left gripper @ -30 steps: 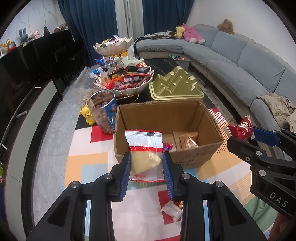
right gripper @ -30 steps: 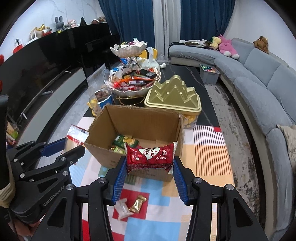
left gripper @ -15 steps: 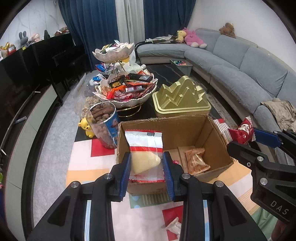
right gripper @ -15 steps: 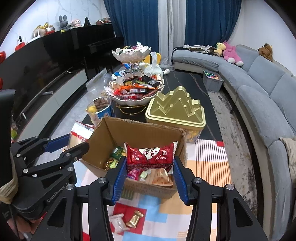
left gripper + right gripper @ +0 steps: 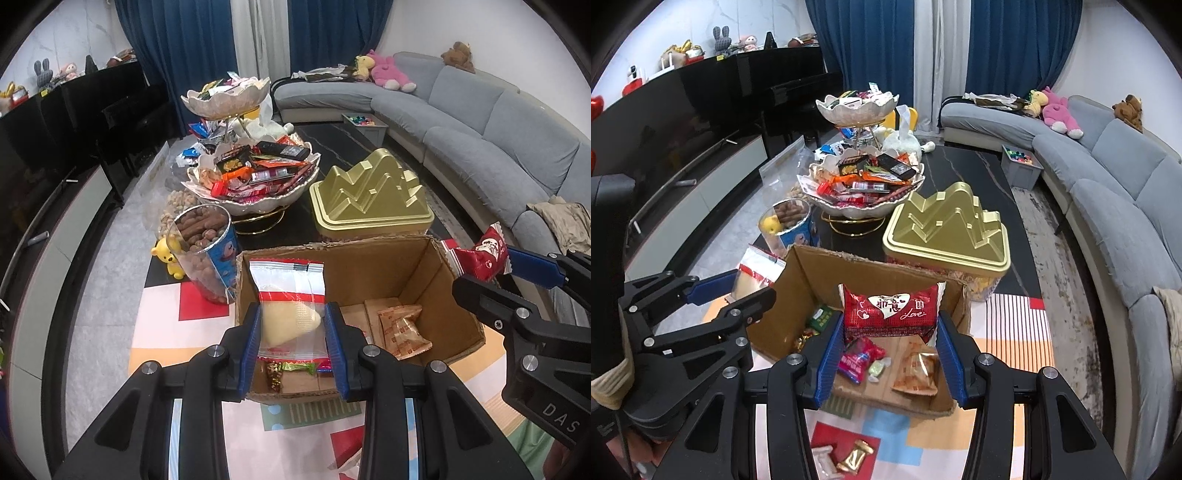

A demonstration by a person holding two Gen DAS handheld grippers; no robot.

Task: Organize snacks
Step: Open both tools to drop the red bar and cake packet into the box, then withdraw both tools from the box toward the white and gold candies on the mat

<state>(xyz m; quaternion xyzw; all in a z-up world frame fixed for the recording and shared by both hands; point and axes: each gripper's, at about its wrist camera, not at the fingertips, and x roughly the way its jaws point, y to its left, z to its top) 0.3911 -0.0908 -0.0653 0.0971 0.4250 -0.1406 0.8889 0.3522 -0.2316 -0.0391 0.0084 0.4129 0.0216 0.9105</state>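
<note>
Two packets are in my grip at once, one per hand; my left gripper (image 5: 293, 334) has its fingers (image 5: 249, 341) closed on the clear packet (image 5: 290, 295) with the pale yellow wedge inside, and my right gripper (image 5: 890, 341) pinches the red heart-printed packet (image 5: 890, 310) by its lower edge; both hang above the open cardboard box (image 5: 384, 266), which sits on the patterned mat at the near end of the bench, just in front of the gold tin (image 5: 369, 199); the clear packet is over the box's near-left corner, the red one over its middle.

Snacks already lie on the box floor, among them an orange wrapped cake (image 5: 918, 373) and a pink sweet (image 5: 858, 358); so I judge the step in hand to be the drop.

Risks as I see them: the clear packet sits close to the near wall, so letting go here could tip it onto the rim and out onto the mat, where two stray sweets (image 5: 842, 458) already lie by the near edge; the grippers are near each other over the box, so opening both together may knock them; slippery film could cling to a finger pad and fall late; the tub of chocolate sticks (image 5: 205, 251) stands touching the box's left wall, and a nudge to the box might topple it.
</note>
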